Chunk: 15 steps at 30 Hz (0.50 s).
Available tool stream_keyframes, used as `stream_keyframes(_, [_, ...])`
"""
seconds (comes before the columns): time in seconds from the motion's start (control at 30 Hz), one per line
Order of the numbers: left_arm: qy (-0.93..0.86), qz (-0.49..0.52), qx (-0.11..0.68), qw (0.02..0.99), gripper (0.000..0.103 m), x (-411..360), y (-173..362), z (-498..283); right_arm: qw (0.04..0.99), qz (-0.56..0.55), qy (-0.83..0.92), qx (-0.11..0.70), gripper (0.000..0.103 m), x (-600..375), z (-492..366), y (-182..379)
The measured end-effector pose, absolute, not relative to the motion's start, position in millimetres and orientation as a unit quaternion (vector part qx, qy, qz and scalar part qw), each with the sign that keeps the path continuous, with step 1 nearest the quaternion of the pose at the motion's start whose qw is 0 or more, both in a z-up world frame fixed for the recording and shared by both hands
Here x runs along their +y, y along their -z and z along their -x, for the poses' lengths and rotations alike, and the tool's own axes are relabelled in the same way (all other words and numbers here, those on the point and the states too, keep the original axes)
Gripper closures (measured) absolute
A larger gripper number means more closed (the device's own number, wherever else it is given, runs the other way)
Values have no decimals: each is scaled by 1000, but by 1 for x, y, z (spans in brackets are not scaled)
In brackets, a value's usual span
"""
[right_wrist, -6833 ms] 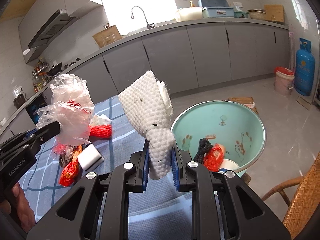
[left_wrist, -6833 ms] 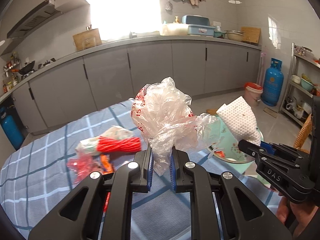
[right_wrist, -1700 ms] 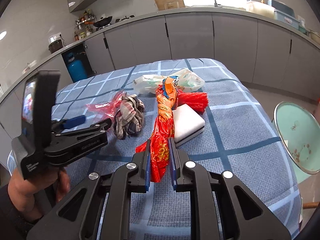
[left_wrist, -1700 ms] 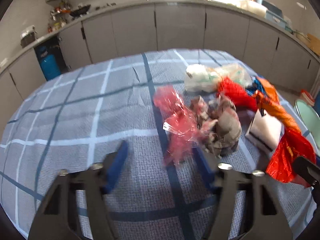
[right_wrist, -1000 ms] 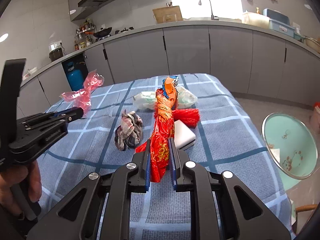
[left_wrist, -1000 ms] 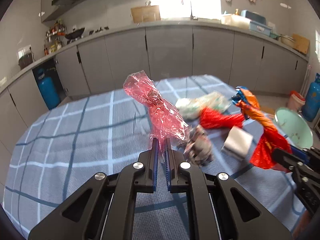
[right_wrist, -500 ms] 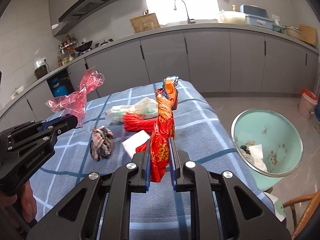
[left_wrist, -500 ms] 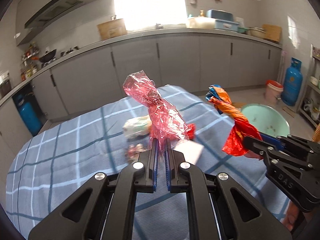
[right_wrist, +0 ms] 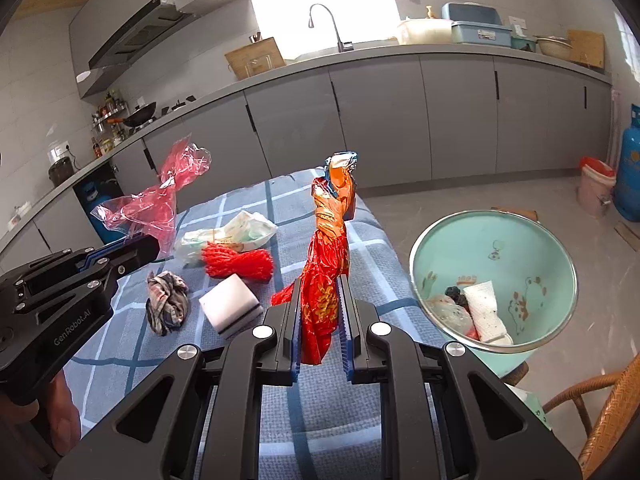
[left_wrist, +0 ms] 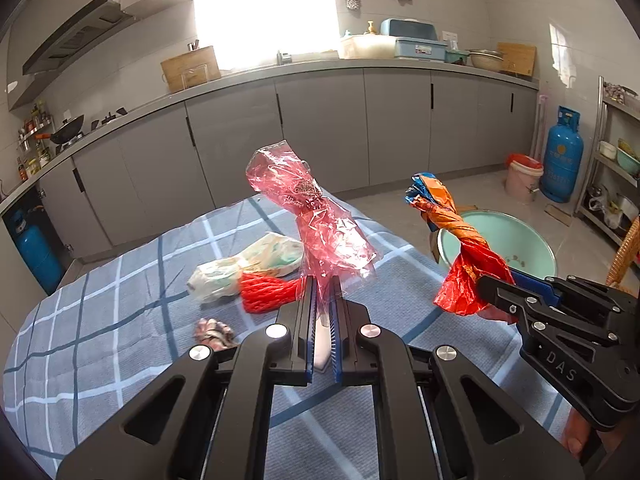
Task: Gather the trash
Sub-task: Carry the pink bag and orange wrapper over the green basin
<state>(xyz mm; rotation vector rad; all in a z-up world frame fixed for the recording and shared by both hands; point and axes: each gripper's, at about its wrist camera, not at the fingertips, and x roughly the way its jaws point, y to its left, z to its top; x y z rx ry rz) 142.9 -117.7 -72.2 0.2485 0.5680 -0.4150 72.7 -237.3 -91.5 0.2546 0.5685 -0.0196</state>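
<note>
Before us the checked worktop still carries litter, and the green basin stands beside it. Our right gripper has its jaws clamped on an orange wrapper; our left gripper pinches pink cellophane.

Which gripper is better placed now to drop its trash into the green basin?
Probably the right gripper: its orange-red wrapper is beside the green basin. The left gripper, holding pink plastic, is farther over the table.
</note>
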Motion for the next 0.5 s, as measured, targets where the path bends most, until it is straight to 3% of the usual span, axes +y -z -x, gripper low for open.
stream_keyframes(0.5, [224,-130,282,924,96,-143,76,-149,949,-143,31,279,86,-261,-67,94])
